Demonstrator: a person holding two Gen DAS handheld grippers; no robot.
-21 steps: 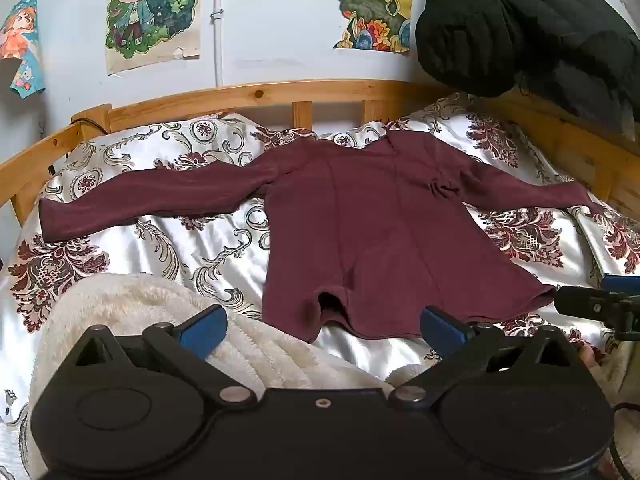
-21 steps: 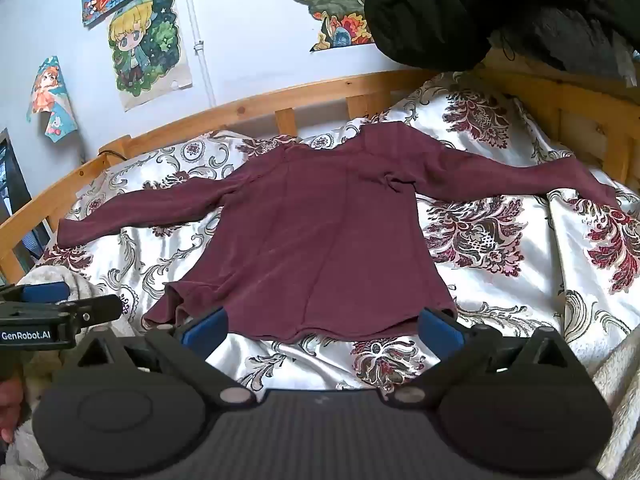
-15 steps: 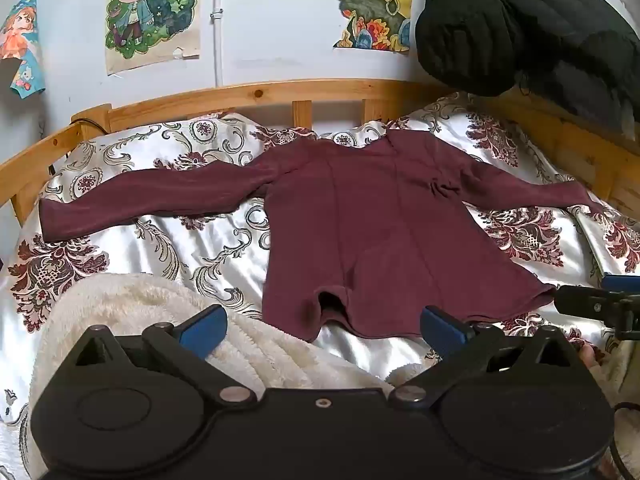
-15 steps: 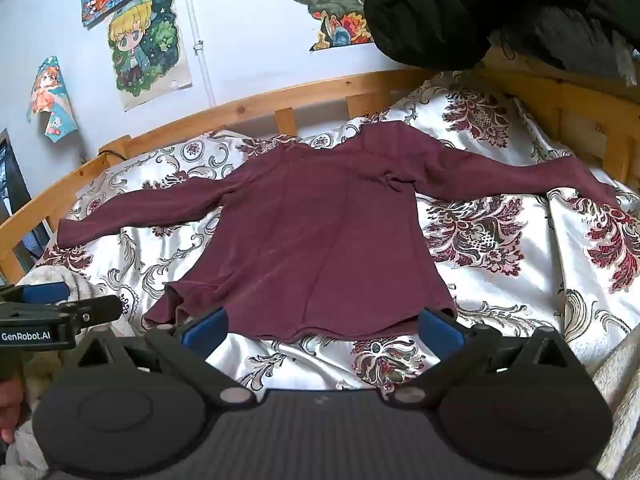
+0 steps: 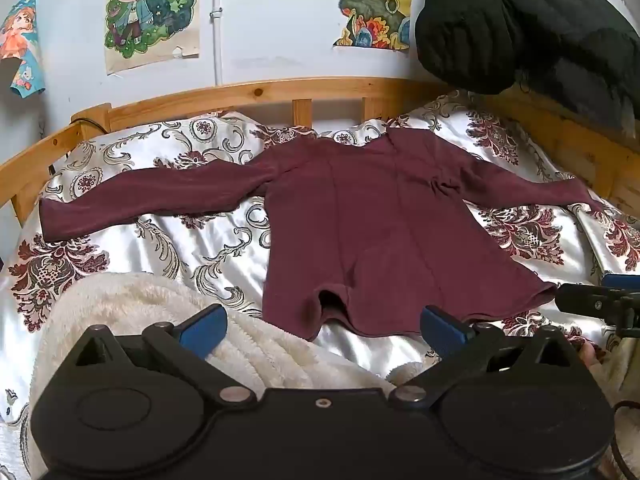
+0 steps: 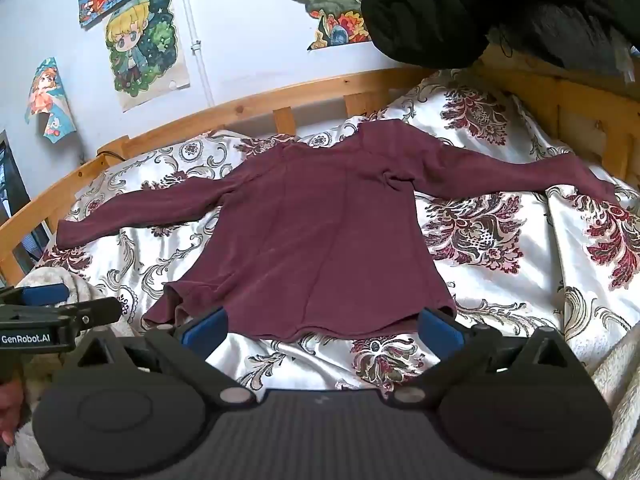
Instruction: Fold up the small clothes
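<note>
A maroon long-sleeved top (image 5: 372, 224) lies flat on the patterned bedspread, both sleeves spread out sideways and the hem toward me; it also shows in the right wrist view (image 6: 320, 232). My left gripper (image 5: 322, 326) is open and empty, hovering just short of the hem, above a cream blanket. My right gripper (image 6: 322, 324) is open and empty, just short of the hem's right half. Each gripper shows at the edge of the other's view: the right one (image 5: 600, 304) and the left one (image 6: 60, 312).
A cream fleece blanket (image 5: 132, 320) lies at the near left of the bed. A wooden bed rail (image 5: 260, 94) runs behind and along both sides. A black padded jacket (image 5: 520, 28) hangs over the far right corner. Posters hang on the wall.
</note>
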